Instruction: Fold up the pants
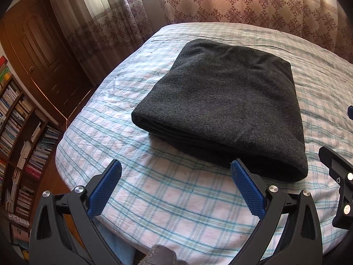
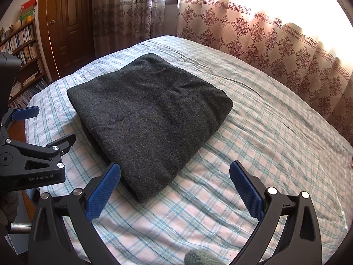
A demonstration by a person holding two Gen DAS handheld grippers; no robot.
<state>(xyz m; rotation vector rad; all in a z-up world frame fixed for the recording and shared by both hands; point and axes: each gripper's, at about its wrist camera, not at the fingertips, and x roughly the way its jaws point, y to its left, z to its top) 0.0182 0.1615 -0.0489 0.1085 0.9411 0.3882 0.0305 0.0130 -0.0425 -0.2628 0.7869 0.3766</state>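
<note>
Both my left fingers (image 1: 176,167) and right fingers (image 2: 175,169) gape wide, empty, because the pants (image 1: 222,101) lie folded on the bed (image 1: 154,198).

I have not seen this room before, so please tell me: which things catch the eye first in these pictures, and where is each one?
First comes the dark grey folded pants, lying in a thick, neat bundle in the middle of the bed with its checked sheet. Next are the blue-padded grippers: the left gripper and the right gripper are both open and empty, just short of the bundle's near edge. Behind the bed hangs a sunlit patterned curtain.
</note>
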